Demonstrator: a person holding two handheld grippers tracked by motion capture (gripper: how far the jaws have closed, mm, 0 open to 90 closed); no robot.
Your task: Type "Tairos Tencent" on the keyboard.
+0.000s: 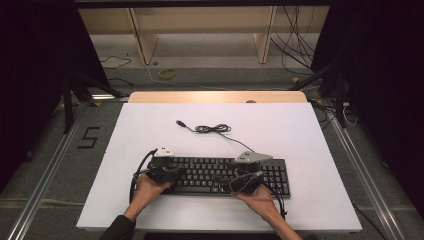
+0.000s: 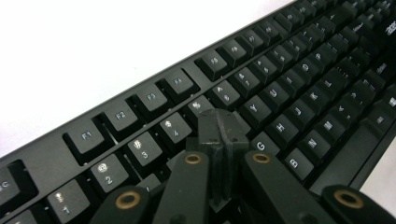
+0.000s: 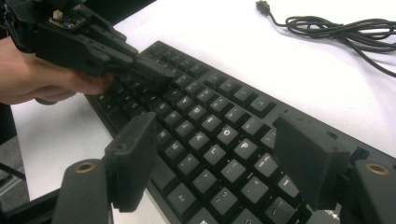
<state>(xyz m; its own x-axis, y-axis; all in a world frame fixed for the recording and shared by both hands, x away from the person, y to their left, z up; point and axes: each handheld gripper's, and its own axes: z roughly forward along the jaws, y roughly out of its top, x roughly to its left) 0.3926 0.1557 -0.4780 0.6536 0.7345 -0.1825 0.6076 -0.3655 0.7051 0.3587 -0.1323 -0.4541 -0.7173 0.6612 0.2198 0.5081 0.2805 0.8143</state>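
Observation:
A black keyboard (image 1: 220,175) lies at the near middle of the white table (image 1: 300,135). Its cable (image 1: 212,129) coils behind it and ends in a USB plug (image 1: 179,122). My left gripper (image 1: 176,174) is over the keyboard's left part. In the left gripper view the left gripper (image 2: 219,128) is shut with nothing between its jaws, its tip down among the keys (image 2: 280,93) near 5 and G. My right gripper (image 1: 236,174) is over the right part, and this right gripper (image 3: 219,158) stands open above the letter keys (image 3: 210,121). The left gripper (image 3: 159,73) also appears there, at upper left.
The coiled cable (image 3: 336,25) and plug (image 3: 263,5) lie on bare table behind the keyboard. A wooden strip (image 1: 215,96) edges the table's far side. Metal rails (image 1: 45,170) run along both sides on the floor, and wooden shelving (image 1: 200,30) and loose cables stand beyond.

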